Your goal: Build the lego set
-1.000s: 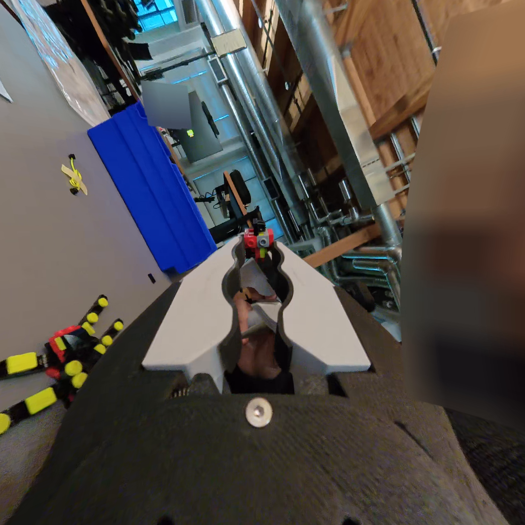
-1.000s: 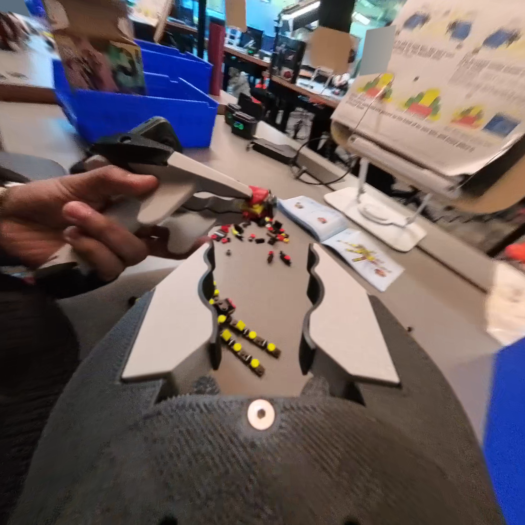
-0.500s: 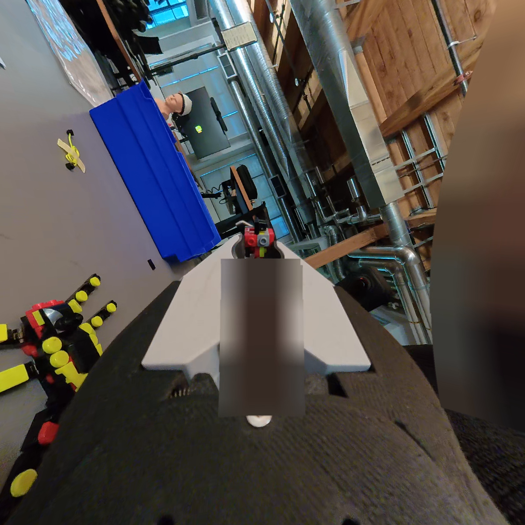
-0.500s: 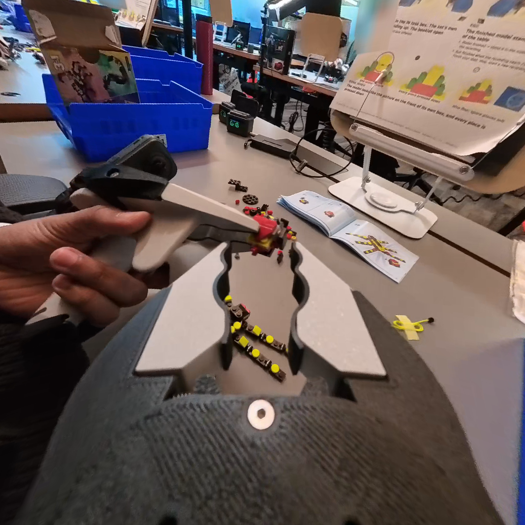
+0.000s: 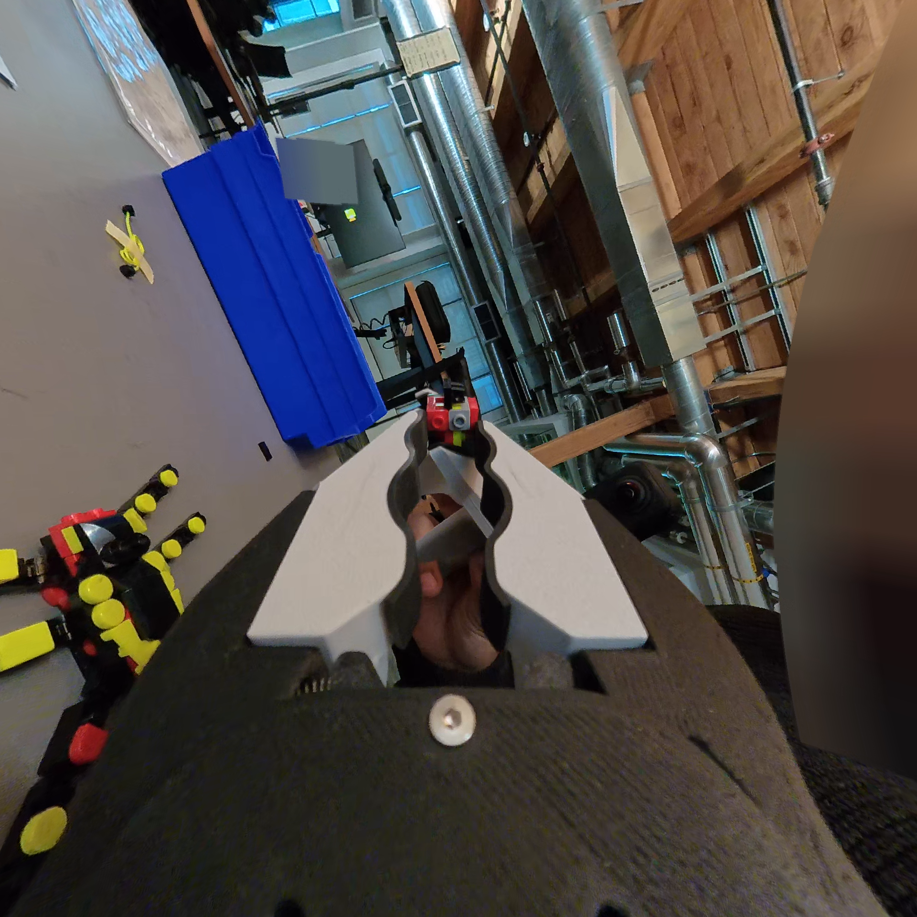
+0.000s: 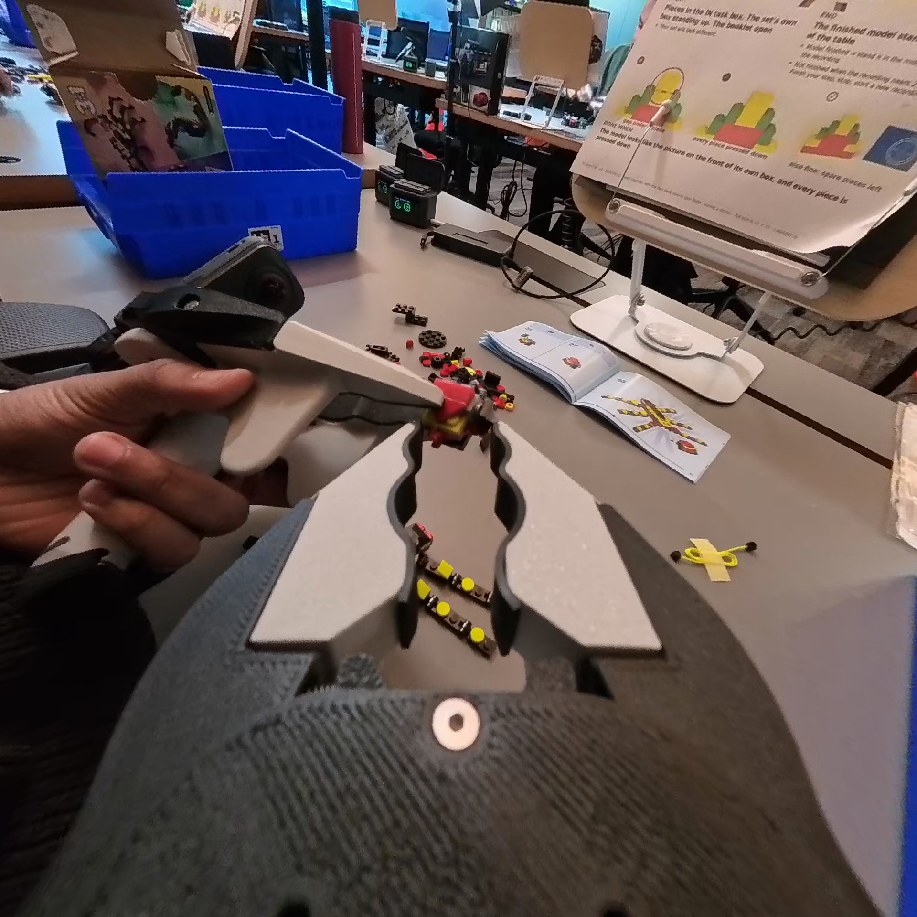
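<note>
My left gripper (image 5: 449, 429) is shut on a small red, grey and yellow lego sub-assembly (image 5: 449, 422) and holds it in the air. In the right wrist view a hand holds this gripper (image 6: 436, 397) in from the left with the sub-assembly (image 6: 454, 417) at its tip. My right gripper (image 6: 454, 434) has narrowed around the sub-assembly, and its fingertips (image 6: 498, 441) sit against both sides of it. The black, red and yellow spider model (image 5: 99, 570) lies on the grey table below, and its legs (image 6: 456, 595) show between my right fingers.
Loose lego pieces (image 6: 446, 355) and an open booklet (image 6: 605, 392) lie on the table (image 6: 744, 496). Blue bins (image 6: 233, 208) with a lego box (image 6: 134, 114) stand at the back left. An instruction sheet on a stand (image 6: 744, 124) is at the back right. A taped yellow cord (image 6: 709, 558) lies right. Left and right tips are no more than a few centimetres apart.
My right gripper has moved up to the sub-assembly and its fingers have closed in around it. The left gripper has kept its hold and shifted slightly.
</note>
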`<state>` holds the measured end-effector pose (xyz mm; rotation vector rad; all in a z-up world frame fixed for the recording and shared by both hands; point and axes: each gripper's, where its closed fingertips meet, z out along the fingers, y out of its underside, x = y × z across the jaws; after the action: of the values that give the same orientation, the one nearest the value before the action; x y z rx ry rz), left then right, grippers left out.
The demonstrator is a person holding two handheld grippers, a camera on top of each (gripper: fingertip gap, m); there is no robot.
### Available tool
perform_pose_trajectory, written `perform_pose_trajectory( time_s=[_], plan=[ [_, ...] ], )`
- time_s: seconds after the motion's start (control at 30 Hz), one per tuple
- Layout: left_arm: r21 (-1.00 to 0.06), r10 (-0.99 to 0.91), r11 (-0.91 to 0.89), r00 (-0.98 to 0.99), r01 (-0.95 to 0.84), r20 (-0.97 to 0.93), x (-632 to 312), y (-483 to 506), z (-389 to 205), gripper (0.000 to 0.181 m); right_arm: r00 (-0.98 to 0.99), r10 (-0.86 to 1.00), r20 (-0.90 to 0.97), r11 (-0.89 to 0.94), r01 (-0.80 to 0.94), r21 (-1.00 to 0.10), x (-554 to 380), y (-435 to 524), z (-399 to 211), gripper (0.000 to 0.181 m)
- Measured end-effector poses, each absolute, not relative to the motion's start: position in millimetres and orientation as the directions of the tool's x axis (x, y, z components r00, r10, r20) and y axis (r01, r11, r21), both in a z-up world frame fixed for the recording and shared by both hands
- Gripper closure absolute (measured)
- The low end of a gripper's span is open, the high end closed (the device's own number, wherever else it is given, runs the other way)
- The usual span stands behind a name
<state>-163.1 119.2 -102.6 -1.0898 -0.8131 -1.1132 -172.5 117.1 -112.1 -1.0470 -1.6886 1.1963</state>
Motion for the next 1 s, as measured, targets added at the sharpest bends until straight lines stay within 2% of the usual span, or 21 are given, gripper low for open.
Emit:
perform_pose_trajectory(
  time_s=[0.43, 0.73, 1.0],
  plan=[
    [-0.256, -0.323, -0.054, 0.226, 0.965, 0.919, -152.8, 120.9, -102.7, 0.165, -0.38, 0.917, 0.119, 0.2, 0.179, -0.963, -168.3, 115.4, -111.7, 0.157],
    [-0.297, -0.33, -0.091, 0.253, 0.95, 0.91, -152.3, 119.8, -103.3, 0.148, -0.397, 0.911, 0.112, 0.194, 0.174, -0.965, -165.3, 117.9, -111.0, 0.157],
    [-0.32, -0.294, -0.107, 0.277, 0.941, 0.915, -161.8, 117.9, -109.7, 0.141, -0.436, 0.894, 0.102, 0.198, 0.181, -0.963, -160.3, 121.9, -114.8, 0.157]
  ],
)
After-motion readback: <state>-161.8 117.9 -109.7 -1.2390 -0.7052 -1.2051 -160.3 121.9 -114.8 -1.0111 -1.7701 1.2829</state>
